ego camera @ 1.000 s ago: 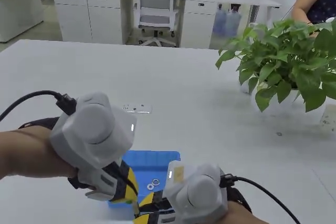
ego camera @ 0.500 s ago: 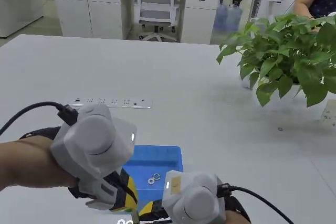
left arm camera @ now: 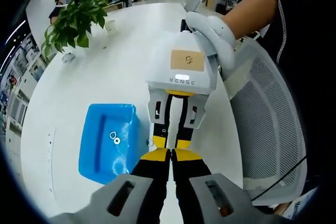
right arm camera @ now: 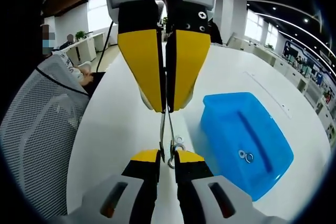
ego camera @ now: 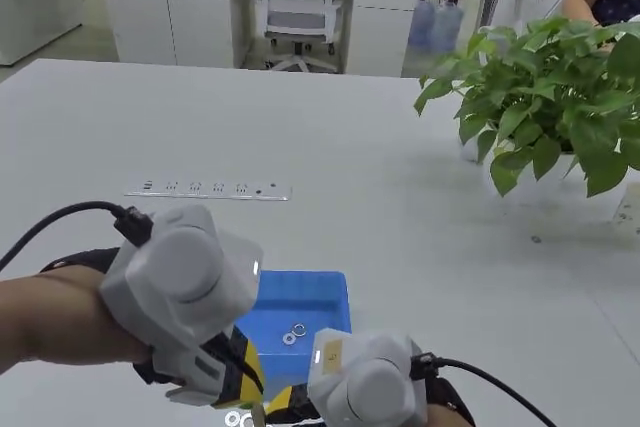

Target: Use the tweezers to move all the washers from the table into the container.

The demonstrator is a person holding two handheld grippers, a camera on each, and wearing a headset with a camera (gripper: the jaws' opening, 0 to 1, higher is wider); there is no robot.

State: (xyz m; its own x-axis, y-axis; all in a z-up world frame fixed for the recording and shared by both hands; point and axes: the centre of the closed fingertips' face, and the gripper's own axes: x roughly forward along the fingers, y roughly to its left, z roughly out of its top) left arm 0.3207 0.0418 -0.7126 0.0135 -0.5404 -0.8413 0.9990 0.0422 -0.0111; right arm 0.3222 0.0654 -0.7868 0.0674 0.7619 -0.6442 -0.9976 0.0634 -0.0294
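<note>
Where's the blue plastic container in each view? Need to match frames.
Head view: blue plastic container at bottom centre.
Left gripper view: lower left.
Right gripper view: right of centre.
Shared landmark: two metal washers lying inside it.

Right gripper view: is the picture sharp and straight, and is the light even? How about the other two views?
Right gripper view: the fisheye bends the table edge; tweezers and blue container look sharp, in soft light without hard shadows. Left gripper view: the same bending. Head view: straight lines, even light, sharp plant.
</note>
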